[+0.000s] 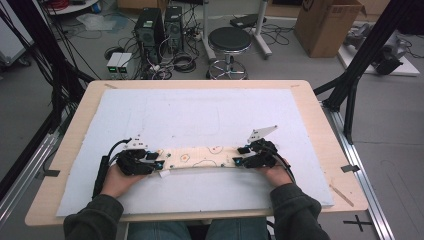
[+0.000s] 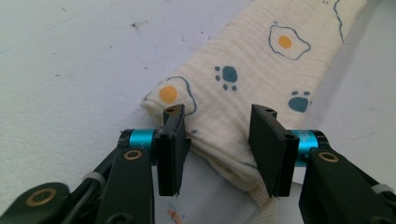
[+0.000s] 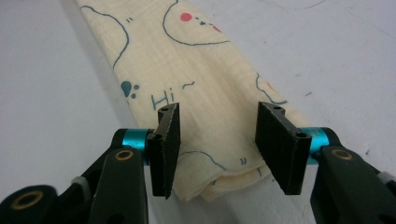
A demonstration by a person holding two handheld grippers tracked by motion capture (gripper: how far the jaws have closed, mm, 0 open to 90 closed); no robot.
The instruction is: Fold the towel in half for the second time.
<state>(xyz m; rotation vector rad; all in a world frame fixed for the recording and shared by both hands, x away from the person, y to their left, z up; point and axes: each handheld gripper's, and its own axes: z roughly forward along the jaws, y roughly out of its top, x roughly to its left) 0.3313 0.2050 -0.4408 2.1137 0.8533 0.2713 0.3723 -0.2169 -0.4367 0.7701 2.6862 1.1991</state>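
High view: folded cloth (image 1: 200,156) lies lengthwise left to right (flat), left gripper (image 1: 156,161) and right gripper (image 1: 241,156) both unclenched

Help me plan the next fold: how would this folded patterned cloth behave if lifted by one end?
The folded cloth looks like thin crinkled fabric, so it would probably droop limply. Its stacked layers may slip apart. It is likely very light.

Each claw is black: the left claw (image 2: 219,151) and right claw (image 3: 224,149) carry flat rectangular pads with small screws, teal collars just outside the pads, brass-ringed pivots below. A grey three-cornered plate tops each, black cables trailing behind. Dark olive sleeves (image 1: 295,207), blue jeans.
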